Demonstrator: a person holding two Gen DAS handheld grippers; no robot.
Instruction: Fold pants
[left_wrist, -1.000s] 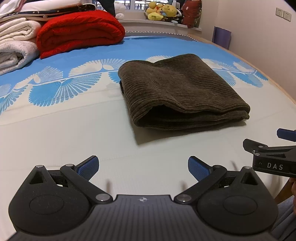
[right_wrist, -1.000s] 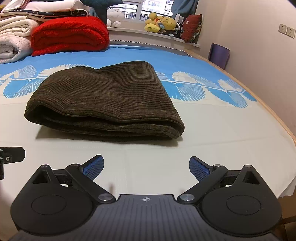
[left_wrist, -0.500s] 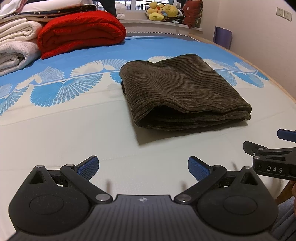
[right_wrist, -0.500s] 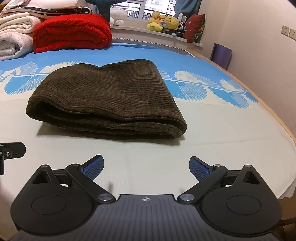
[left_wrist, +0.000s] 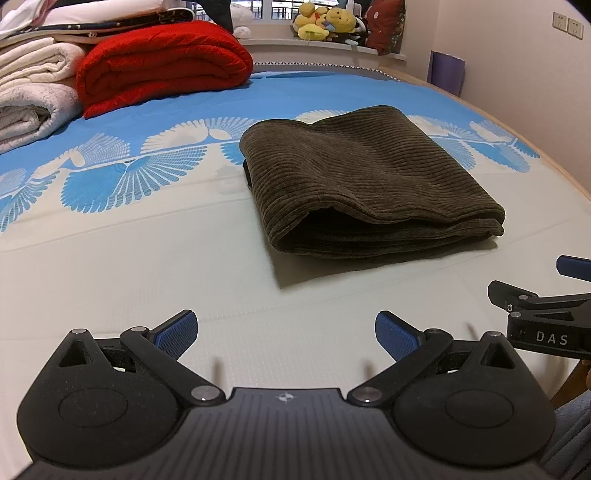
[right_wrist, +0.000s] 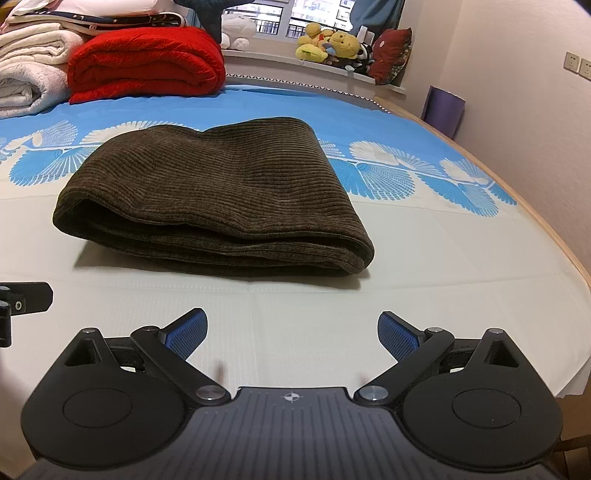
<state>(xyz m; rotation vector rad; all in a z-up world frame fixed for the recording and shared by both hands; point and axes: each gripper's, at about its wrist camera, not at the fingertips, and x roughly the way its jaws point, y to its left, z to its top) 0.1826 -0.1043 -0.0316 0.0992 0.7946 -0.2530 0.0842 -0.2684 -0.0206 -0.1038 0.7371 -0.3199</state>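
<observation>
The dark brown corduroy pants (left_wrist: 362, 177) lie folded into a thick rectangular bundle on the bed, also in the right wrist view (right_wrist: 218, 192). My left gripper (left_wrist: 286, 334) is open and empty, low over the sheet, short of the bundle's near left corner. My right gripper (right_wrist: 291, 332) is open and empty, in front of the bundle's near edge. The right gripper also shows at the right edge of the left wrist view (left_wrist: 543, 314). Part of the left gripper shows at the left edge of the right wrist view (right_wrist: 22, 299).
The bed sheet (left_wrist: 110, 258) is pale with a blue fan pattern further back. A folded red blanket (left_wrist: 162, 62) and white blankets (left_wrist: 26, 92) lie at the back left. Plush toys (right_wrist: 328, 44) sit on the sill. The bed's wooden edge (right_wrist: 554, 236) runs along the right.
Both grippers have drawn slightly back from the folded pants and stay open. The pants have not moved.
</observation>
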